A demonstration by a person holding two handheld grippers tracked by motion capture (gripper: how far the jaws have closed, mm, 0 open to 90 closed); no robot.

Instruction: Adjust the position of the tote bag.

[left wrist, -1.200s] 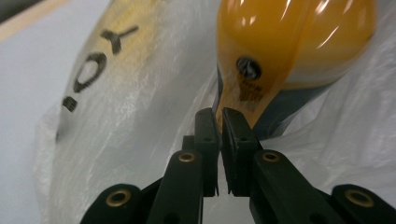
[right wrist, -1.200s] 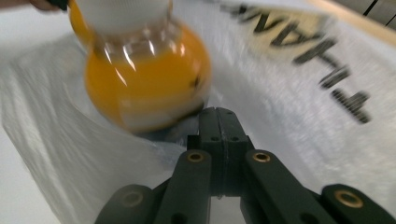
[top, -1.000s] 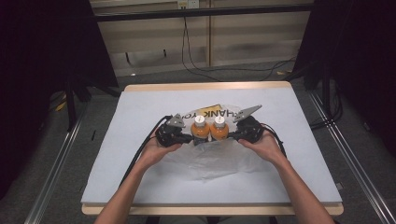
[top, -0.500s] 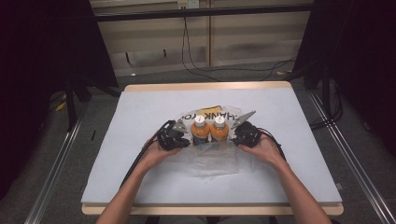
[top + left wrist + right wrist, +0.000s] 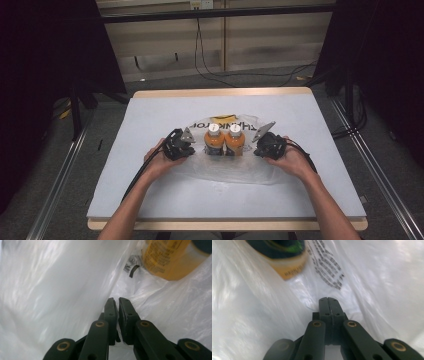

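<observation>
Two orange bottles with white caps, one on the left (image 5: 214, 141) and one on the right (image 5: 235, 141), stand side by side on a clear plastic bag (image 5: 225, 169) with black print. My left gripper (image 5: 195, 149) sits just left of them and my right gripper (image 5: 255, 148) just right. In the left gripper view the jaws (image 5: 117, 301) stand almost together, pinching the bag film (image 5: 62, 277), with a bottle's orange base (image 5: 167, 257) beyond. In the right gripper view the jaws (image 5: 328, 300) are pressed together on the film (image 5: 374, 277), near the other bottle (image 5: 284, 257).
The bag lies mid-table on a white-covered tabletop (image 5: 150, 115) with a wooden rim. Black cables (image 5: 210, 60) run across the floor behind the table. Dark curtains and metal rails flank both sides.
Both hands and the bag edges have sunk slightly toward the tabletop and toward the person. The bottles still stand upright together.
</observation>
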